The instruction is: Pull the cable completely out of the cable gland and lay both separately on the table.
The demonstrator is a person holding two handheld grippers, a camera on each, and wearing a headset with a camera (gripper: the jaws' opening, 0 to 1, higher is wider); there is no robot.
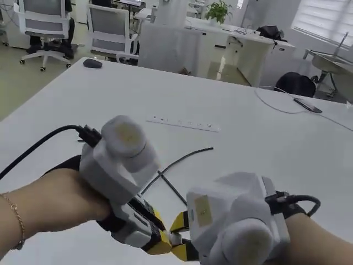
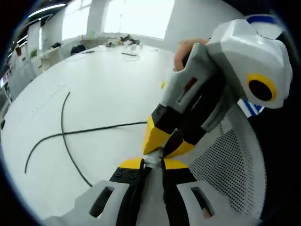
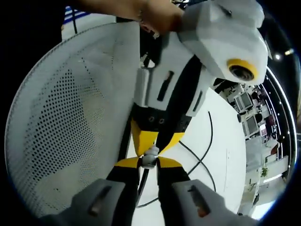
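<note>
Left gripper and right gripper fingers both clench the cable gland by the bench's near edge; the cable trails inward. One should regrip the cable and pull straight, gland steadied.

White table with black cable, phone, mouse
</note>
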